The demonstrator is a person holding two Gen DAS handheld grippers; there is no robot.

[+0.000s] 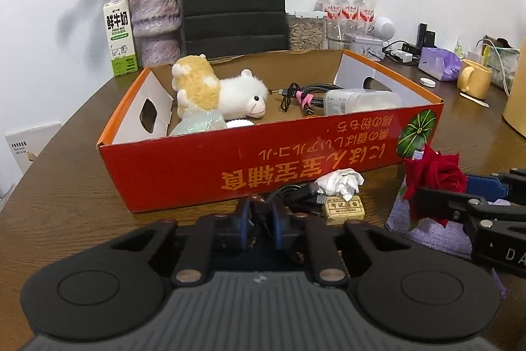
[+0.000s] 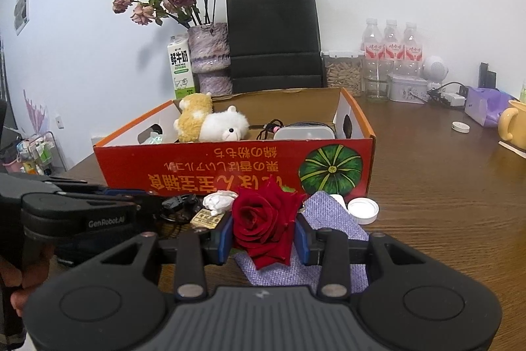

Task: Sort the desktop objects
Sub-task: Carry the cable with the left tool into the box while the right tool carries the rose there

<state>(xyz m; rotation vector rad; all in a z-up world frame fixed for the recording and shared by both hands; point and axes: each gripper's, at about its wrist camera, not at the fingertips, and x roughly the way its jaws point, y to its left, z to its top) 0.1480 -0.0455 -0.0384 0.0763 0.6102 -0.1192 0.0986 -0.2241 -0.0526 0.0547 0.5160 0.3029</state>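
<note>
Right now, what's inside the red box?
In the red box: two plush toys, coiled cables, a clear plastic container. The near wall hides the floor along it.

The left gripper (image 1: 261,213) is seen nearly closed, a small dark thing pinched between its blue pads, while the right gripper (image 2: 264,239) is held partly open with a red rose (image 2: 263,219) clamped between its pads.
</note>
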